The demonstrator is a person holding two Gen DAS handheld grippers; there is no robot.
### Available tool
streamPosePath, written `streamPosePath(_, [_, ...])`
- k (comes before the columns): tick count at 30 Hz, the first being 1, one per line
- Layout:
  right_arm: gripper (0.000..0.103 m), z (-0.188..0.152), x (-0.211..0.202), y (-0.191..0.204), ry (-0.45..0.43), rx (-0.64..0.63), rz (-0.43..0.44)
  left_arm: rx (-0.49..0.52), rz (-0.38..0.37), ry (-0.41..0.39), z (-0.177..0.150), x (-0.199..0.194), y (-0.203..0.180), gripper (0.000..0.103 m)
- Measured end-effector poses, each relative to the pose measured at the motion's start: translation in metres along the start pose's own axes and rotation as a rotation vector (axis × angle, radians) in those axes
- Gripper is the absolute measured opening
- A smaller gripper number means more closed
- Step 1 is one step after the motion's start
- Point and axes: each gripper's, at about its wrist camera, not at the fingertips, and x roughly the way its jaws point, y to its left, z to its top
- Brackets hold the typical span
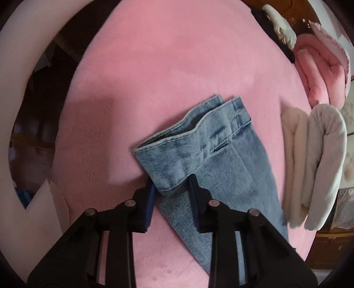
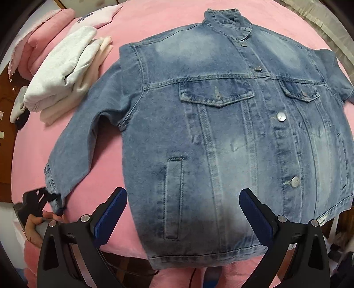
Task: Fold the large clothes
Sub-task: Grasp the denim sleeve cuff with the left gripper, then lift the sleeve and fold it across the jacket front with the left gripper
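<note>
A blue denim jacket [image 2: 232, 124] lies front up, buttoned, spread flat on the pink bed cover [image 2: 95, 172]. Its left sleeve runs down to the bed's left edge. In the left wrist view the sleeve cuff [image 1: 177, 155] lies between the fingers of my left gripper [image 1: 171, 188], which is partly closed around the cuff's corner; I cannot tell if it pinches the cloth. That gripper also shows at the cuff in the right wrist view [image 2: 37, 199]. My right gripper [image 2: 183, 195] is open above the jacket's lower hem, holding nothing.
A stack of folded white and grey garments [image 2: 66, 71] lies left of the jacket, also in the left wrist view [image 1: 314, 164]. A rolled pink quilt [image 1: 318, 73] and a pillow [image 2: 97, 15] lie behind it. The bed edge is near the hem.
</note>
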Motion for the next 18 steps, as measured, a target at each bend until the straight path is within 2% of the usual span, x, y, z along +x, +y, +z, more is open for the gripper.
streamPosePath(1, [0.103,0.002,-0.001,-0.003,0.004,0.001,-0.006,0.026,0.011,-0.024,-0.001,-0.005,-0.004,0.013])
streamPosePath(4, [0.103,0.01,-0.001,-0.012,0.025,-0.005,-0.003,0.122,-0.009,-0.111,0.002,-0.023,-0.024,0.01])
streamPosePath(8, [0.099,0.024,-0.01,-0.024,0.007,-0.027,0.028,0.274,-0.097,-0.246,-0.003,-0.065,-0.063,0.009])
streamPosePath(11, [0.099,0.036,-0.021,-0.03,-0.019,-0.049,0.017,0.386,-0.177,-0.343,-0.015,-0.104,-0.091,0.009])
streamPosePath(17, [0.099,0.067,-0.049,-0.067,-0.08,-0.092,0.043,0.642,-0.34,-0.557,-0.082,-0.192,-0.153,0.009])
streamPosePath(18, [0.099,0.073,-0.055,-0.076,-0.091,-0.088,0.047,0.674,-0.365,-0.575,-0.097,-0.212,-0.151,0.009])
